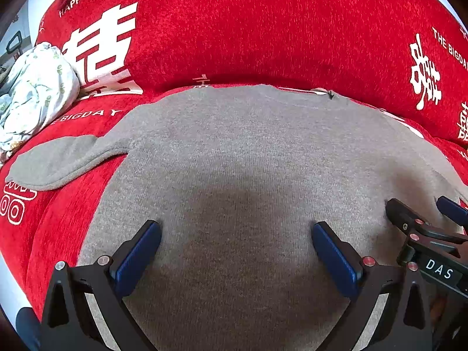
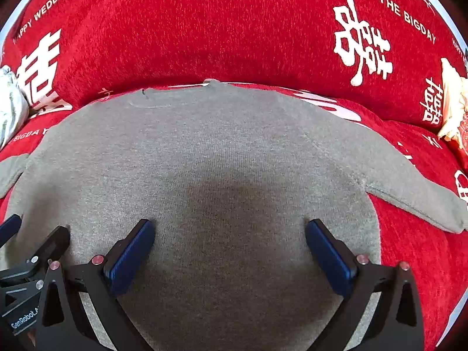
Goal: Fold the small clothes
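A small grey knit sweater [image 1: 234, 152] lies flat on a red sofa seat, neckline toward the backrest; it also fills the right wrist view [image 2: 204, 152]. Its left sleeve [image 1: 58, 161] sticks out to the left, its right sleeve [image 2: 415, 201] to the right. My left gripper [image 1: 236, 234] is open and empty over the sweater's lower body. My right gripper [image 2: 229, 231] is open and empty beside it, over the same part. Each gripper shows at the edge of the other's view, the right one [image 1: 424, 213] and the left one [image 2: 35, 234].
The red sofa cover [image 1: 248, 29] has white wedding lettering. A crumpled white floral cloth [image 1: 35, 87] lies at the left on the seat. A cream and red item [image 2: 453, 111] sits at the far right against the backrest.
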Demonstrator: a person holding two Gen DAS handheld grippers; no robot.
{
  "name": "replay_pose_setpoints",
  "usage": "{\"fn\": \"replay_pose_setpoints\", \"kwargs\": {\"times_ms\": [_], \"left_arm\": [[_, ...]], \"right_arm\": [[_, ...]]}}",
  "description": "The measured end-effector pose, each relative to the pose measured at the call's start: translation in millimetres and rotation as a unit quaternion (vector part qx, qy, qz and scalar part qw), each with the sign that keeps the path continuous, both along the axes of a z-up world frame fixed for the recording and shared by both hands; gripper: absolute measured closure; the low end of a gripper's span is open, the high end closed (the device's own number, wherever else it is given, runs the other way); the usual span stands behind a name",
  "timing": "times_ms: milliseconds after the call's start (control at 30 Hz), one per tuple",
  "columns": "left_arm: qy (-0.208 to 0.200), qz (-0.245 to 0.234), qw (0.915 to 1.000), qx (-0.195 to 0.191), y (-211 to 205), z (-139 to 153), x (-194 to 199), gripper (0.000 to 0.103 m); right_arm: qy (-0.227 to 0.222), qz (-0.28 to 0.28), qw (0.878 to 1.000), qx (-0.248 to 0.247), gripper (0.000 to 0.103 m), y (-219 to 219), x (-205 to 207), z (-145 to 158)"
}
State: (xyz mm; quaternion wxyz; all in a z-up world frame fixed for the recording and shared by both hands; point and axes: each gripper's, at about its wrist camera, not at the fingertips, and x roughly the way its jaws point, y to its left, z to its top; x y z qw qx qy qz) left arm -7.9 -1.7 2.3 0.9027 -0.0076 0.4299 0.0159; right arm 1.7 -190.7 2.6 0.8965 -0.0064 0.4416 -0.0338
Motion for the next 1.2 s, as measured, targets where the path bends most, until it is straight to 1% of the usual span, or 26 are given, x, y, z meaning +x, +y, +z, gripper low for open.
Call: {"fn": "replay_pose_setpoints", "kwargs": {"times_ms": [333,467,533,633,700,900,1033,1133,1200], "left_arm": [[0.006,0.005,1.0000,0.002,0,0,1,0.000],[0.017,0.009,0.9998,-0.001,0,1,4,0.000],[0.030,0.009,0.9995,0.001,0,2,6,0.000],[0.063,0.000,0.9980,0.000,0,3,13,0.000],[0.086,-0.001,0.9963,-0.005,2,3,19,0.000],[0.143,0.003,0.9897,-0.003,0,4,34,0.000],[0.150,0.001,0.9887,-0.003,0,6,36,0.000],[0.144,0.001,0.9896,-0.009,-1,8,34,0.000],[0.134,0.006,0.9909,-0.004,-3,10,33,0.000]], "right_arm": [[0.000,0.000,1.000,-0.002,0.000,0,-1,-1],[0.013,0.001,1.000,0.003,0.000,-1,0,-3],[0.022,0.005,1.000,0.005,0.000,-2,2,-4],[0.038,0.009,0.999,0.003,0.000,-1,5,-4],[0.053,0.011,0.999,0.004,0.000,-2,9,-4],[0.087,0.024,0.996,0.007,0.000,-3,14,-2],[0.087,0.023,0.996,0.010,0.000,-6,11,2],[0.071,0.017,0.997,0.007,0.000,-9,5,9],[0.060,0.010,0.998,0.005,0.000,-14,2,13]]}}
